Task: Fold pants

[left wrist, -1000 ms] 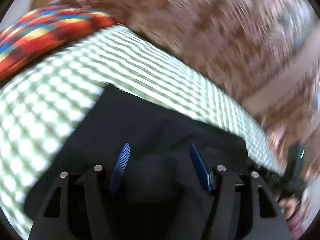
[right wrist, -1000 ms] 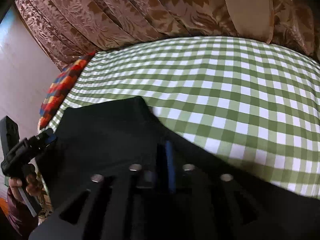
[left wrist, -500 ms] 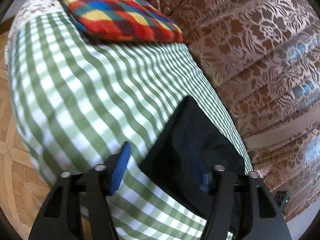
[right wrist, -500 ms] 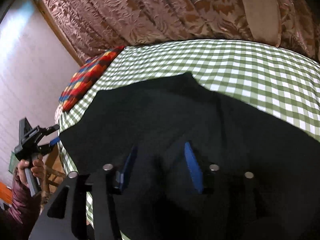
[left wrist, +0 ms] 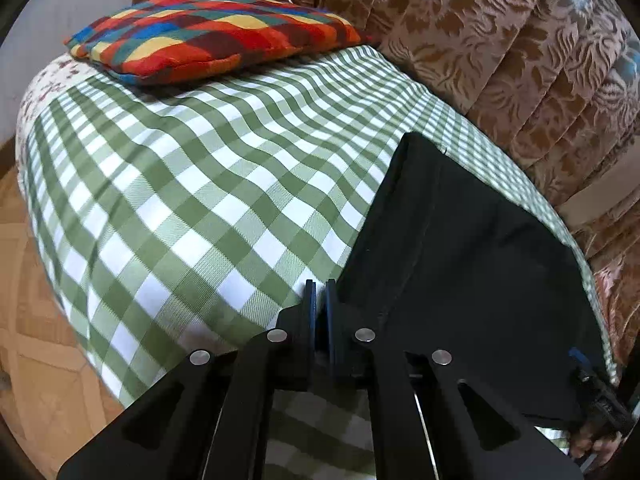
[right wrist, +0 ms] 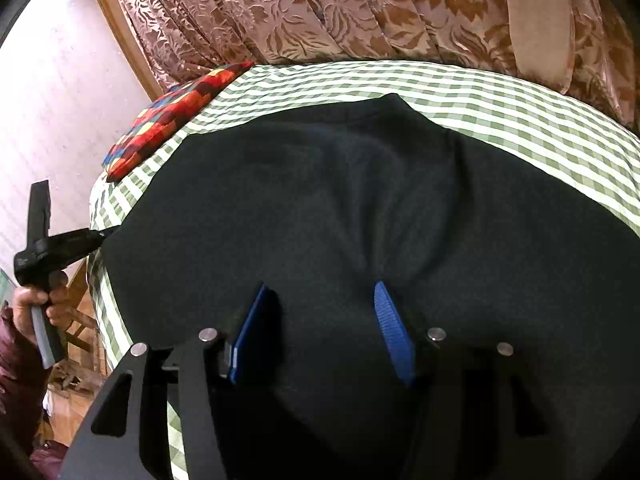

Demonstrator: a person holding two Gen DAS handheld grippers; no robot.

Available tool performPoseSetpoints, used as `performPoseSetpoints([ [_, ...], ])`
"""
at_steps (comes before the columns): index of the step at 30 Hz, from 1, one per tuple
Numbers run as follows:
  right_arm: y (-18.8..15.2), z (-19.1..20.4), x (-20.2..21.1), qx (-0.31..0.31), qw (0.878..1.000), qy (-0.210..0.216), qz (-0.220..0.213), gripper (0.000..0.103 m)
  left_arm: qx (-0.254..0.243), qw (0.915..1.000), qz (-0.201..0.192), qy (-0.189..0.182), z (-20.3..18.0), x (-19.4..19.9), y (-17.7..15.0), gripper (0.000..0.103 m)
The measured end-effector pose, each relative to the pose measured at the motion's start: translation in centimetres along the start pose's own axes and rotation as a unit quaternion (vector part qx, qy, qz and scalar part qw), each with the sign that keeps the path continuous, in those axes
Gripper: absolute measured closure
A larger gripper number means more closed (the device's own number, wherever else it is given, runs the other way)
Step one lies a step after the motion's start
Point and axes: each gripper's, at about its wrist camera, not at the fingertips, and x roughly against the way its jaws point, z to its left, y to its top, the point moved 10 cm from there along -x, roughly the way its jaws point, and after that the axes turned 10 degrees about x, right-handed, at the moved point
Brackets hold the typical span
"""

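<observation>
Black fabric pants (right wrist: 360,208) spread flat on the green-and-white checked bed cover (left wrist: 192,184)

The dark, soft pants lie folded into a broad slab with gentle creases across the middle. One corner points towards the far edge of the checked cover, and a straight side edge runs along the cover's bare half.

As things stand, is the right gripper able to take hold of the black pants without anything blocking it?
Probably yes. The right gripper, its jaws opening, hangs right over the black pants, with nothing between the pads and the cloth. The pillow lies far aside.
</observation>
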Motion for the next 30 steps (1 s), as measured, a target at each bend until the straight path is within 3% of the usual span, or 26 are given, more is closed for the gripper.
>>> performPoseSetpoints([
  [2,-0.1,0.0,-0.1,-0.001,1.0,0.001,0.0,0.046,0.005,0.9994,-0.013,0.033,0.6,0.7,0.7,0.098],
  [3,0.0,0.1,-0.1,-0.002,1.0,0.002,0.0,0.045,0.001,0.9985,-0.03,0.045,0.5,1.5,1.4,0.091],
  [5,0.0,0.2,-0.1,0.0,1.0,0.002,0.002,0.042,-0.005,0.9979,-0.053,0.037,-0.2,2.9,2.1,0.083],
  [8,0.2,0.5,0.0,0.008,1.0,-0.007,0.011,0.041,-0.04,0.9963,-0.075,0.013,-3.4,4.4,2.3,0.082],
  [13,0.9,1.2,1.7,0.022,1.0,-0.006,0.009,0.042,-0.119,0.9916,-0.05,-0.015,-10.2,3.0,-0.6,0.082],
  [17,0.4,2.0,3.5,0.043,0.999,0.008,0.007,0.064,-0.152,0.9881,-0.021,-0.01,-13.0,0.6,-3.2,0.082],
  [19,-0.8,2.2,3.9,0.052,0.998,0.018,0.018,0.069,-0.168,0.9857,-0.009,0.008,-13.3,-0.9,-4.2,0.082],
  [22,-3.7,1.6,2.9,0.066,0.997,0.008,0.039,0.069,-0.189,0.9816,-0.018,0.023,-13.1,-1.9,-5.0,0.082],
  [23,-4.0,1.5,3.1,0.063,0.998,0.011,0.021,0.069,-0.189,0.9815,-0.019,0.025,-13.1,-1.8,-4.9,0.082],
  [26,-3.9,1.4,2.9,0.043,0.998,0.026,0.021,0.066,-0.187,0.9815,-0.023,0.036,-13.4,-1.1,-4.0,0.077],
  [30,-3.8,1.2,2.9,0.04,0.998,0.045,0.021,0.066,-0.186,0.9802,-0.06,0.035,-14.3,0.8,-1.9,0.076],
])
